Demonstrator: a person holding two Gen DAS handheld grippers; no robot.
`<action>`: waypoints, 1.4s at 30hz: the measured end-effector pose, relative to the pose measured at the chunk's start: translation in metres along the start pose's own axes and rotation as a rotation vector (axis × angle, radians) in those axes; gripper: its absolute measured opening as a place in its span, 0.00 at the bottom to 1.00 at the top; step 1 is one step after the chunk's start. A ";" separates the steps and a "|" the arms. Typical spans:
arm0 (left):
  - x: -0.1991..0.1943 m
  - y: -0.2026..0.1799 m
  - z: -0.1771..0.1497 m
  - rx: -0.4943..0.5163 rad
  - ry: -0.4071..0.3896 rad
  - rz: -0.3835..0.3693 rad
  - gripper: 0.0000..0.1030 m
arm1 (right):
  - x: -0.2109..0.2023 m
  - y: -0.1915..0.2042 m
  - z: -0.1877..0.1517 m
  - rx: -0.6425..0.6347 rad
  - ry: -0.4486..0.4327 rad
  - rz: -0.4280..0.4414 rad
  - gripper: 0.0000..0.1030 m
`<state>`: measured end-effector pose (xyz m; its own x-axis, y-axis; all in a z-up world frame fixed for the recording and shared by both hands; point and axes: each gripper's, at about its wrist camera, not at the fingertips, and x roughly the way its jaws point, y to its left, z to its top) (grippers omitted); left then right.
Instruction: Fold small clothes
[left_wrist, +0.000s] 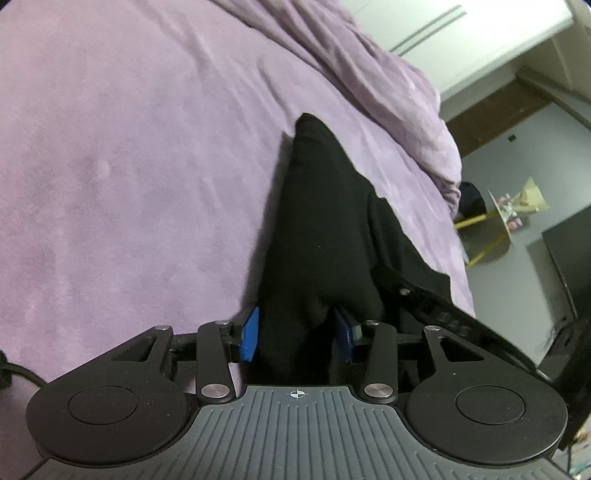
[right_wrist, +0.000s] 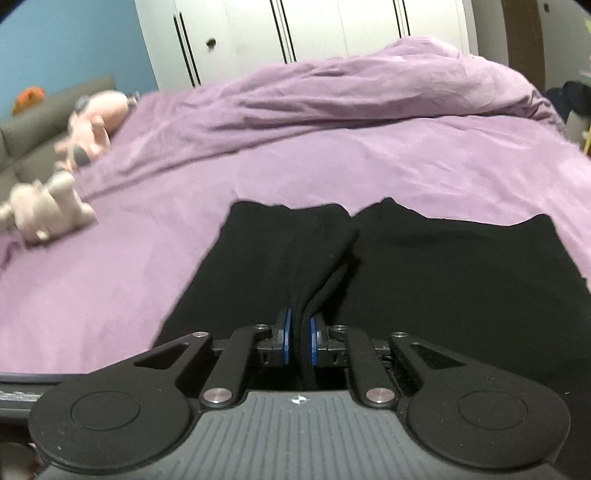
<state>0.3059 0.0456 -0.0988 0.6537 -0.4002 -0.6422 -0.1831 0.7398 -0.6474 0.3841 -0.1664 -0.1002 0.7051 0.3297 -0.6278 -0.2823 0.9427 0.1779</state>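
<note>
Left wrist view: nearest the camera, the left gripper (left_wrist: 295, 332) has its blue pads (left_wrist: 249, 334) set apart with a thick bunch of the black garment (left_wrist: 317, 221) filling the gap; the right-hand pad is mostly hidden by the cloth, so whether both pads press on it cannot be told. From these tongs the garment rises as a tapering fold ahead and slightly right, its lower edge cut off behind the gripper body. A black linkage, apparently part of the other gripper, crosses just right of the tongs, partly covered by cloth. Right wrist view: the right gripper (right_wrist: 300, 341) has its pads nearly together, pinching a narrow ridge of the same garment (right_wrist: 443, 280), which spreads flat ahead and to both sides of the tongs on the purple bedspread (right_wrist: 332, 162). Only this view shows what lies further off: two blurred soft toys (right_wrist: 48, 214) well to the left, a rumpled duvet (right_wrist: 369, 88) beyond the garment, and white wardrobe doors (right_wrist: 314, 26) behind it. Only the left view shows the floor beyond the bed's edge at far right.
</note>
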 end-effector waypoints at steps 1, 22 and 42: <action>-0.002 -0.002 -0.001 0.015 0.001 -0.010 0.46 | -0.004 0.000 0.003 -0.008 -0.018 -0.025 0.08; -0.002 -0.061 -0.059 0.363 0.098 0.013 0.45 | -0.118 -0.154 -0.054 0.306 -0.102 -0.142 0.36; 0.018 -0.076 -0.071 0.379 0.125 0.115 0.45 | -0.143 -0.190 -0.107 0.694 -0.076 0.085 0.09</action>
<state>0.2799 -0.0560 -0.0904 0.5465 -0.3484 -0.7616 0.0486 0.9210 -0.3865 0.2672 -0.3983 -0.1246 0.7498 0.3826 -0.5398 0.1235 0.7206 0.6823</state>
